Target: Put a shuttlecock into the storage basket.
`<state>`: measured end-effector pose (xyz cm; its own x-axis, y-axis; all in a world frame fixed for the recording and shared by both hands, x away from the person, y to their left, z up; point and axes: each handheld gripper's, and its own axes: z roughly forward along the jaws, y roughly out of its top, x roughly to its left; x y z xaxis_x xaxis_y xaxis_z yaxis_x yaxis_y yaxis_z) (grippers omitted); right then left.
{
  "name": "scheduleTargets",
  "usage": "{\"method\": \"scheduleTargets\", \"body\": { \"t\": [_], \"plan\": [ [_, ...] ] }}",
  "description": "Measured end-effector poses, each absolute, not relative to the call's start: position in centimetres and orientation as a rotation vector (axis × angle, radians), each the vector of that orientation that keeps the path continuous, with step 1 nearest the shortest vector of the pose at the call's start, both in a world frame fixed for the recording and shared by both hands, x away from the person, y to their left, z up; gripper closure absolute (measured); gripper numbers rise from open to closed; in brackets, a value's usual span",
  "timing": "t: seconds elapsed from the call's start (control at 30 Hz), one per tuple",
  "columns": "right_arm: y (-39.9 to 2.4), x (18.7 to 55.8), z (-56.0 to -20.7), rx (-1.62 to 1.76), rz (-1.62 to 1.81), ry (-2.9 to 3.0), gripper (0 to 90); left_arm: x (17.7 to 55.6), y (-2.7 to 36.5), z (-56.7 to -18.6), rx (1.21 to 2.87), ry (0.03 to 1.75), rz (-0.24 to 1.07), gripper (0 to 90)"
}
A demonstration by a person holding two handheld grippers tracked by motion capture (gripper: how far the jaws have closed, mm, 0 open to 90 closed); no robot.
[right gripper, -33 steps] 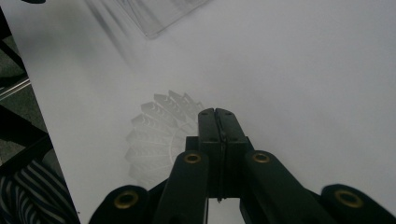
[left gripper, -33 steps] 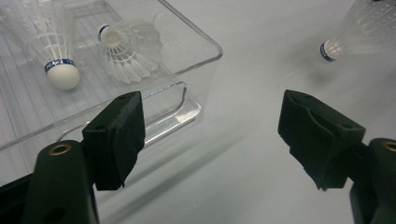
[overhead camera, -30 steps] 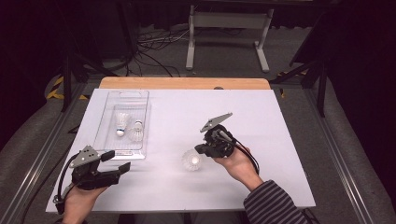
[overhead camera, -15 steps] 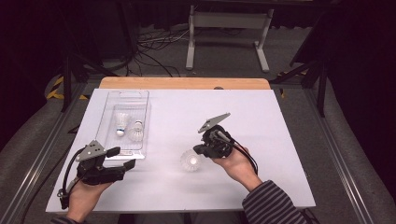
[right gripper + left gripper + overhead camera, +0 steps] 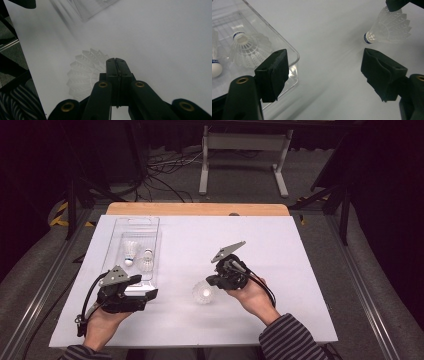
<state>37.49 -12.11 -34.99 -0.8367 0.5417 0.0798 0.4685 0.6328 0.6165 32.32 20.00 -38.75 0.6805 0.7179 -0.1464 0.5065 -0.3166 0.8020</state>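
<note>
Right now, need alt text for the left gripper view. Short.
The left gripper is open, its black jaws spread wide above the white table. A loose white shuttlecock lies ahead on the right; a clear plastic tray on the left holds another shuttlecock.

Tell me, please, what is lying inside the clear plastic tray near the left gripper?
Two white shuttlecocks lie inside the clear tray. The left gripper covers the tray's near end, so anything there is hidden.

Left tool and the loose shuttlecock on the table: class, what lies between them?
Nothing but bare white table. The left gripper view looks between the left tool's open jaws to the shuttlecock, with the tray off to one side.
</note>
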Motion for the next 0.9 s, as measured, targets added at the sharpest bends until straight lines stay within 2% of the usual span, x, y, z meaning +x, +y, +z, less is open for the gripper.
{"method": "scheduleTargets", "body": {
  "t": [0.67,0.9],
  "plan": [
    [-11.2,37.4,-34.9,0.829,0.981,2.753,90.0,33.4,18.0,-38.3,2.047,0.934,0.223,26.0],
    [-10.8,37.5,-35.0,0.819,0.979,2.760,90.0,33.5,17.6,-38.2,2.056,0.928,0.205,31.0]
  ]
}}
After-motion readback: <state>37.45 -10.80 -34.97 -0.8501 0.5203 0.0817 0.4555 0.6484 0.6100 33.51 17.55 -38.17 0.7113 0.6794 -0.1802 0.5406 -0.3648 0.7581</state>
